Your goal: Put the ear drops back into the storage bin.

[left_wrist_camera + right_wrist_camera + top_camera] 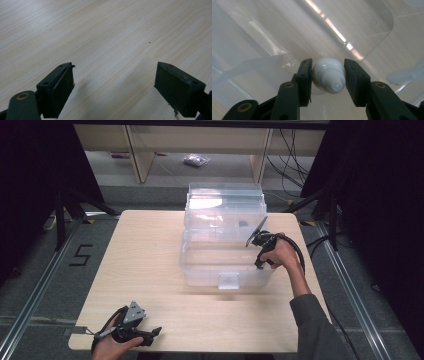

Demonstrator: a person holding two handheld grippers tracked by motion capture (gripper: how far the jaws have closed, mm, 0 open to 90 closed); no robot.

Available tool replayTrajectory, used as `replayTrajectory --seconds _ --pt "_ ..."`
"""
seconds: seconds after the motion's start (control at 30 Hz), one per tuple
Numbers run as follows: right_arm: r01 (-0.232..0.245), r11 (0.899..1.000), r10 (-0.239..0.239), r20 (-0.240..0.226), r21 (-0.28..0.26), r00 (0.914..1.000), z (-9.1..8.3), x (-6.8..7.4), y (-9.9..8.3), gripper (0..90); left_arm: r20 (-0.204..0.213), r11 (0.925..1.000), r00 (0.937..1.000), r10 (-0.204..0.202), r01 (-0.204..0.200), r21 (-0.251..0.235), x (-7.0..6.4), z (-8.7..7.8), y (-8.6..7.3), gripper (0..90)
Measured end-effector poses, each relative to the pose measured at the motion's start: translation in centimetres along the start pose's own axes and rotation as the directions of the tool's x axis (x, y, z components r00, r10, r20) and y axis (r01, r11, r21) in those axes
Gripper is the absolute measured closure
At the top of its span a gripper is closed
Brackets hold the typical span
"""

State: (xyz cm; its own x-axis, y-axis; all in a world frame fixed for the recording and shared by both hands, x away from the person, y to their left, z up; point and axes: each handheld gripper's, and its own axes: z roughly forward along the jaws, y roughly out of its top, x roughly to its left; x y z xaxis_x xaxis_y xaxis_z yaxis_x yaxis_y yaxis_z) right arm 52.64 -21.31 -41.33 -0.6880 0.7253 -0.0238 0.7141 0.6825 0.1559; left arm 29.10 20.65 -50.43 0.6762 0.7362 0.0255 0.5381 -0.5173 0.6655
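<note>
Right gripper [328,75] clamped on white bottle [329,76] inside clear bin [200,265]. Left gripper [115,82] jaws apart, above bare table [112,32].

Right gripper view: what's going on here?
A person's right gripper is shut on a small white capped bottle, holding it inside the open clear plastic storage box on the wooden table. The left gripper rests open near the table's front edge, holding nothing.
</note>
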Motion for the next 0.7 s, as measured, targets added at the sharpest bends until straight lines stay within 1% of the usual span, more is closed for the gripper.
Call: replayTrajectory --seconds 0.03,0.07,0.1,0.13,0.17,0.2,0.23,0.27,0.3,0.33,0.37,0.43,0.47,0.5,0.53,0.57,0.6,0.63,0.7 --pt "0.035 0.999 -0.035 0.008 -0.005 0.9994 0.28 -0.27 -0.05 60.1 0.000 0.9999 0.9999 -0.011 0.011 -0.002 -0.07 0.05 -0.01 15.1" --pt "0.035 0.999 -0.035 0.008 -0.005 0.9994 0.28 -0.27 -0.05 60.1 0.001 1.0000 1.0000 -0.001 0.001 0.000 -0.03 0.01 0.01 15.1" --pt "0.028 1.000 -0.028 0.005 -0.006 0.9996 0.37 -0.31 -0.04 60.1 0.000 1.0000 1.0000 -0.008 0.008 -0.005 -0.07 0.04 -0.02 15.1" --pt "-0.013 1.000 0.013 0.004 0.015 0.9999 0.23 0.00 0.02 60.1 0.000 0.9999 1.0000 -0.009 0.009 -0.006 -0.07 0.06 -0.02 15.1" --pt "-0.004 1.000 0.004 0.005 0.003 1.0000 0.35 -0.06 0.00 60.1 -0.001 1.0000 1.0000 0.006 -0.006 -0.003 -0.01 0.00 0.02 15.1" --pt "-0.004 1.000 0.004 0.003 0.004 1.0000 0.44 -0.06 0.01 60.1 -0.001 1.0000 1.0000 -0.001 0.001 -0.008 -0.07 0.02 0.01 15.1" --pt "-0.026 0.999 0.026 0.001 0.022 0.9996 0.47 0.09 0.05 60.1 0.000 1.0000 1.0000 0.000 0.000 -0.008 -0.06 0.02 0.01 15.1" --pt "0.003 1.000 -0.003 0.001 0.014 1.0000 0.67 -0.09 0.05 60.1 -0.001 1.0000 1.0000 0.000 0.000 -0.007 -0.05 0.02 0.01 15.1" --pt "0.012 1.000 -0.012 0.000 0.012 0.9999 0.97 -0.18 0.03 60.1 -0.002 1.0000 1.0000 0.006 -0.006 -0.003 -0.01 0.00 0.02 15.1" --pt "0.012 1.000 -0.012 0.000 0.012 0.9999 0.97 -0.18 0.03 60.1 -0.002 1.0000 1.0000 0.005 -0.005 -0.003 -0.02 0.01 0.01 15.1" --pt "-0.003 1.000 0.003 -0.001 0.015 1.0000 1.05 -0.11 -0.07 60.1 0.001 0.9999 0.9999 -0.011 0.011 -0.006 -0.08 0.07 -0.02 15.1" --pt "-0.006 1.000 0.006 0.000 0.014 1.0000 1.07 -0.09 -0.10 60.1 0.000 1.0000 1.0000 -0.006 0.006 -0.004 -0.06 0.05 -0.01 15.1" --pt "0.001 1.000 -0.001 -0.008 0.013 1.0000 1.06 -0.10 -0.14 60.1 0.002 0.9999 0.9999 -0.014 0.014 -0.009 -0.11 0.08 -0.01 15.1" --pt "-0.031 0.999 0.032 -0.021 0.037 0.9993 0.97 0.11 -0.14 60.1 0.001 1.0000 1.0000 0.000 0.000 -0.006 -0.06 0.05 0.02 15.1" --pt "-0.031 0.999 0.032 -0.021 0.037 0.9993 0.97 0.11 -0.16 60.1 0.001 1.0000 1.0000 0.001 -0.001 -0.006 -0.08 0.03 0.02 15.1" --pt "0.003 1.000 -0.002 -0.021 0.030 0.9998 1.12 -0.13 -0.22 60.1 0.001 1.0000 1.0000 0.002 -0.002 -0.005 -0.07 0.03 0.02 15.1" --pt "0.003 1.000 -0.002 -0.021 0.030 0.9998 1.12 -0.13 -0.22 60.1 0.001 1.0000 1.0000 0.002 -0.002 -0.005 -0.07 0.03 0.02 15.1" --pt "-0.027 0.999 0.028 -0.026 0.047 0.9993 1.04 0.20 -0.18 60.0 0.000 1.0000 1.0000 -0.001 0.001 -0.007 -0.08 0.04 0.02 15.1" --pt "-0.020 0.999 0.021 -0.025 0.038 0.9995 1.10 0.15 -0.21 60.0 0.000 1.0000 1.0000 -0.001 0.001 -0.007 -0.07 0.03 0.01 15.1"
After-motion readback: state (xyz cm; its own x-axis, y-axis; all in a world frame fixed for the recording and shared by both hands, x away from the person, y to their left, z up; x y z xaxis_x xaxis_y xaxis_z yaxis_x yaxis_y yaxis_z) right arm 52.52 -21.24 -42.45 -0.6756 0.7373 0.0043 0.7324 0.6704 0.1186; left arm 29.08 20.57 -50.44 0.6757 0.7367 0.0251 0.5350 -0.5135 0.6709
